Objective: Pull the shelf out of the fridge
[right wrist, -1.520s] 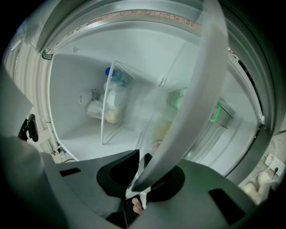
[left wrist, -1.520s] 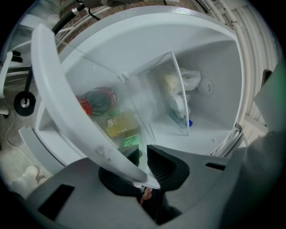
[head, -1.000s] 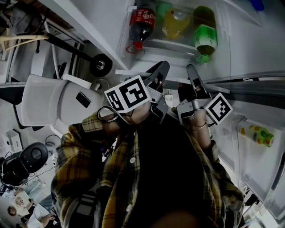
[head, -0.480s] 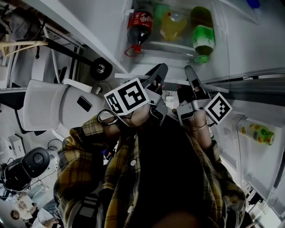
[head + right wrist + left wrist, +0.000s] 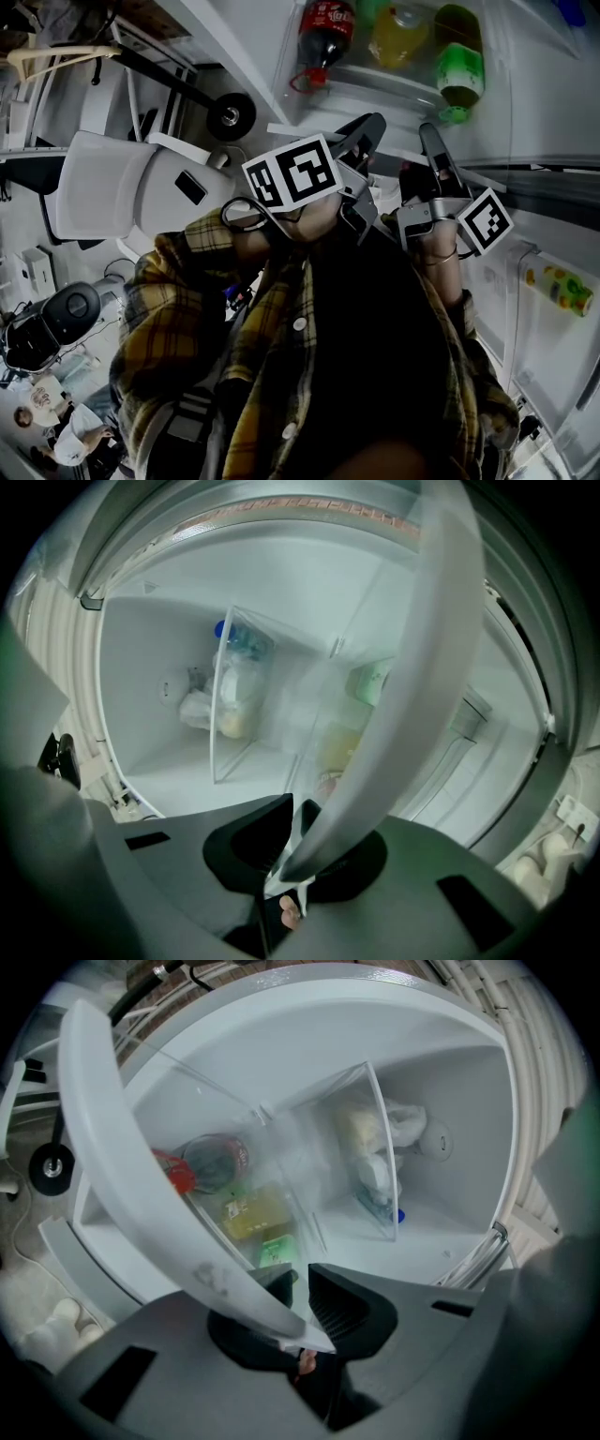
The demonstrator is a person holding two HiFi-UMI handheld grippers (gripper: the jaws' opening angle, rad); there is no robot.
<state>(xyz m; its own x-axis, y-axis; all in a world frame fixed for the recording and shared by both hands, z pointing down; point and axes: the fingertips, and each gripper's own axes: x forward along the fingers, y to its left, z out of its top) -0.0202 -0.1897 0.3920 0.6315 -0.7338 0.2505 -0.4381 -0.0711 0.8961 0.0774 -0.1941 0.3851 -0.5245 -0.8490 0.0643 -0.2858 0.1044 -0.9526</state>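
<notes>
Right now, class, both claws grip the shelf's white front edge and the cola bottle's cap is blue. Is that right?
No: the cap of the cola bottle is red, as the head view shows. The left claw and right claw do grip the white front edge of the shelf.

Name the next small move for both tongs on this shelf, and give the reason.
Probably draw both straight back together, evenly. The left tongs and right tongs are each clamped on the white front trim of the clear glass shelf, which reaches back into the white fridge; an uneven pull could skew it.
</notes>
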